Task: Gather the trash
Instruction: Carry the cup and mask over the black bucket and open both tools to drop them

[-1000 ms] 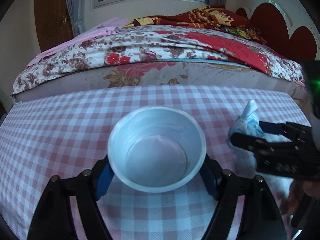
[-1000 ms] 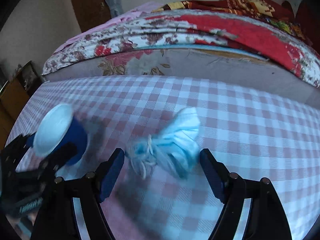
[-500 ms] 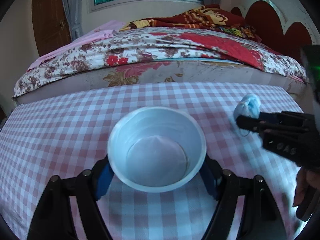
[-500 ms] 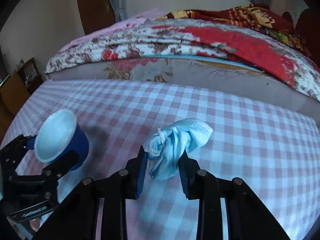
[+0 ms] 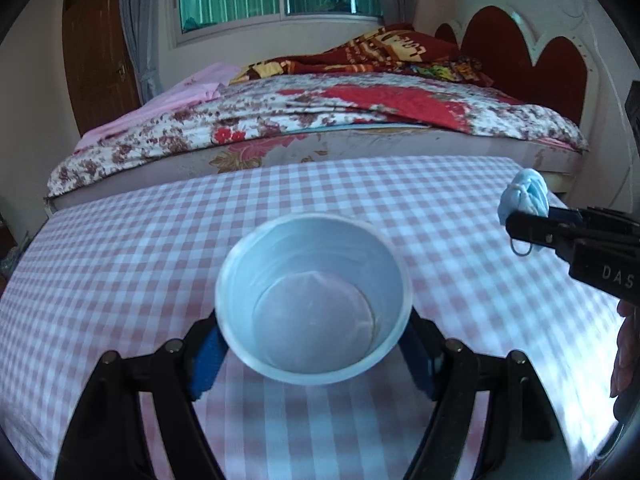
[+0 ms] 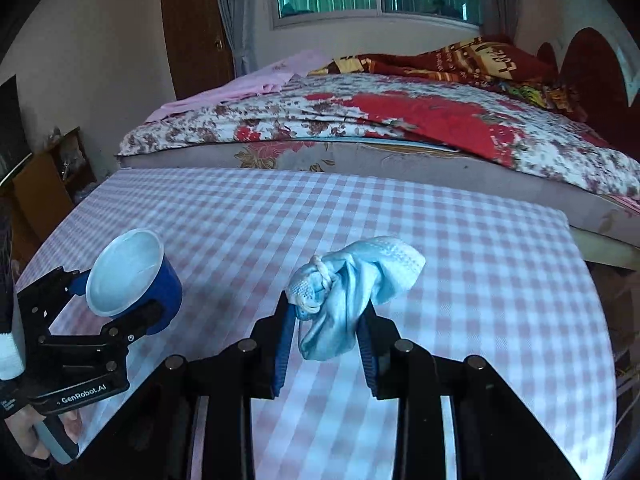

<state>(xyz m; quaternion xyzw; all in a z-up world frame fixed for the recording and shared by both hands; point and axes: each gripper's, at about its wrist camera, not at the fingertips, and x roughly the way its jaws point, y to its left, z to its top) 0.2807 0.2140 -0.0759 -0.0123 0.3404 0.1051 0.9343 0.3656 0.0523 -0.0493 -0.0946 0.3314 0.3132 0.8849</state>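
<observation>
Above the checked bench, your right gripper point(image 6: 326, 312) jaws pinch the crumpled soft blue face mask point(image 6: 352, 280), light and limp; grip its bunched middle. At 9 o'clock, your left gripper point(image 5: 312, 344) jaws clamp the blue-walled, white-lined paper cup point(image 5: 314, 296), easily crushed.

Both grippers point(image 5: 314, 344) point(image 6: 326, 316) clamped, apparently raised, fingers angled downward.
</observation>
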